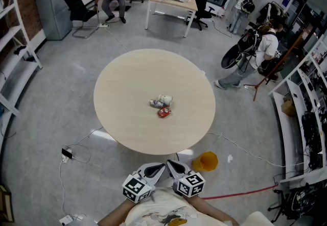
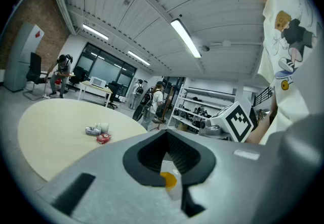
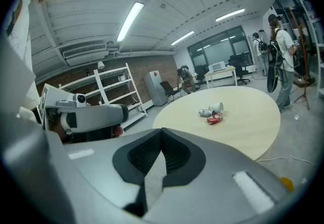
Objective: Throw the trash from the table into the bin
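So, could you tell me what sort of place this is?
Probably a lab or workshop office: racks of equipment at the right, a desk with office chairs at the back, and cables trailing over the floor.

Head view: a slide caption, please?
Left gripper and right gripper, both shut, face trash on round table.

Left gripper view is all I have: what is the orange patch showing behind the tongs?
Observer: That looks like the bin, standing just off the table's near edge, toward the right.
Operator: Open or shut on the other side?
Observer: The right tongs are shut, with nothing between them.
Operator: Is anything on the table hidden from me?
Observer: No. The head view shows only the trash, clustered near the middle.
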